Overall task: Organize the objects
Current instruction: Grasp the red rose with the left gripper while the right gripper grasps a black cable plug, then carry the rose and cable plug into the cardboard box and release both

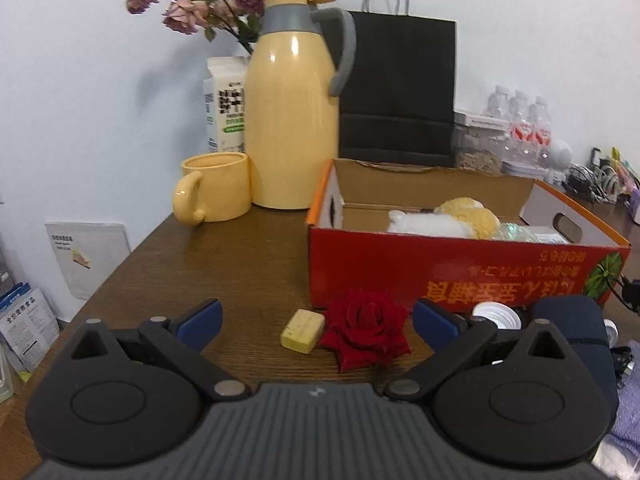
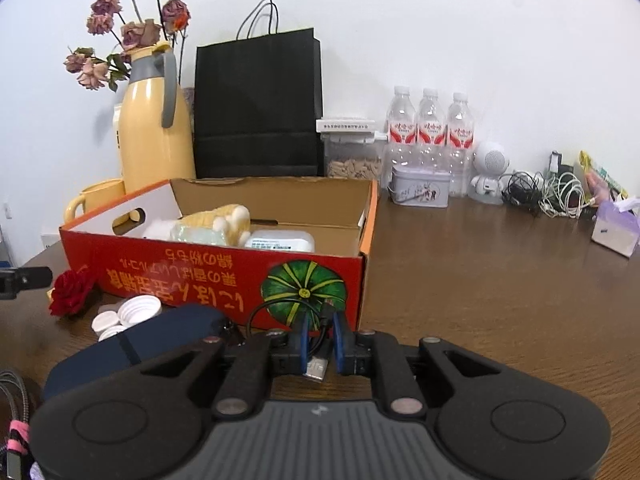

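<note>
An open red cardboard box (image 1: 460, 272) (image 2: 224, 276) stands on the brown table and holds a plush toy (image 1: 452, 218) and a white case (image 2: 280, 242). In the left wrist view a red rose (image 1: 366, 330) and a yellow eraser (image 1: 303, 331) lie before the box, between my fingers. My left gripper (image 1: 316, 322) is open and empty just above them. My right gripper (image 2: 320, 340) is shut on a black USB cable (image 2: 318, 354), in front of the box's right end. White bottle caps (image 2: 128, 312) and a dark blue case (image 2: 136, 346) lie left of it.
A yellow thermos (image 1: 294, 120), yellow mug (image 1: 212, 188) and black paper bag (image 1: 400, 88) stand behind the box. Water bottles (image 2: 430, 128), a tin (image 2: 420, 190), a small robot toy (image 2: 490, 172), tangled cables (image 2: 552, 196) and a tissue pack (image 2: 616, 228) line the back right.
</note>
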The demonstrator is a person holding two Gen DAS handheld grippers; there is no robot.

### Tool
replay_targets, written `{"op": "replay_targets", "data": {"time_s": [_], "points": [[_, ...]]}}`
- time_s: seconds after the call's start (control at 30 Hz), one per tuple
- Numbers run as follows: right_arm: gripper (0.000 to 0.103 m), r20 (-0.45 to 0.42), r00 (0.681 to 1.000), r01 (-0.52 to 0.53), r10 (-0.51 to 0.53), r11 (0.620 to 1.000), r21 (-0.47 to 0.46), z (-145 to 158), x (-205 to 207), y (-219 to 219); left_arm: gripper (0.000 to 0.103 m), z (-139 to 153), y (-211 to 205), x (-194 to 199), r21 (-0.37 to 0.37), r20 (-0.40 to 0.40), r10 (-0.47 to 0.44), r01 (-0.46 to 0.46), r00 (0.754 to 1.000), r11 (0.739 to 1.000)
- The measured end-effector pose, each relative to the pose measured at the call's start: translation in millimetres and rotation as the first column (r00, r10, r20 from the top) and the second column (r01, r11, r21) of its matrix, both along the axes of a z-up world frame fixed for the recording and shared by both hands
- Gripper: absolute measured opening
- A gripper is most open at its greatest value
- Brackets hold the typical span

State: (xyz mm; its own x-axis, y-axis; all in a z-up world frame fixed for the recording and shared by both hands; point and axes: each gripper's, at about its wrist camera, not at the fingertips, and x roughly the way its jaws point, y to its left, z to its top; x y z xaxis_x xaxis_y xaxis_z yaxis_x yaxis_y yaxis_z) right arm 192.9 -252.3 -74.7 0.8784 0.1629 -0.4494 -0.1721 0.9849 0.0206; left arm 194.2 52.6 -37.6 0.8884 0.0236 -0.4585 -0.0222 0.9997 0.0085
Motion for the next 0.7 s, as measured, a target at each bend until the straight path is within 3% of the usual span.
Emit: {"op": "replay_targets", "data": {"time_s": [0.17, 0.3, 0.37, 0.43, 0.5, 0.7], "points": [[0.011, 0.016, 1.000, -0.010, 0.010, 1.000, -0.006, 1, -3, 2, 0.102, -4, -16, 11, 0.023, -0.013, -0.095, 0.095, 0.995, 0.995], [0.011, 0.025, 1.000, -0.016, 0.016, 1.000, -0.011, 1, -5, 3, 0.076, -10, -29, 25, 0.061, -0.048, -0.126, 0.128, 0.991, 0.990], [0.011, 0.025, 1.000, -0.018, 0.019, 1.000, -0.012, 1, -5, 3, 0.070, -15, -31, 33, 0.061, -0.089, -0.118, 0.123, 0.989, 0.990], [0.011, 0.026, 0.999, -0.022, 0.022, 1.000, -0.013, 1, -5, 4, 0.047, -18, -28, 37, 0.043, -0.124, -0.113, 0.119, 0.986, 0.992], [0.011, 0.027, 0.999, -0.026, 0.026, 1.000, -0.015, 1, -5, 5, 0.038, -17, -25, 35, 0.027, -0.117, -0.115, 0.119, 0.987, 0.993], [0.011, 0.041, 0.998, -0.036, 0.037, 0.999, -0.019, 1, -8, 5, 0.033, -13, -28, 18, 0.053, -0.056, -0.132, 0.135, 0.990, 0.989]]}}
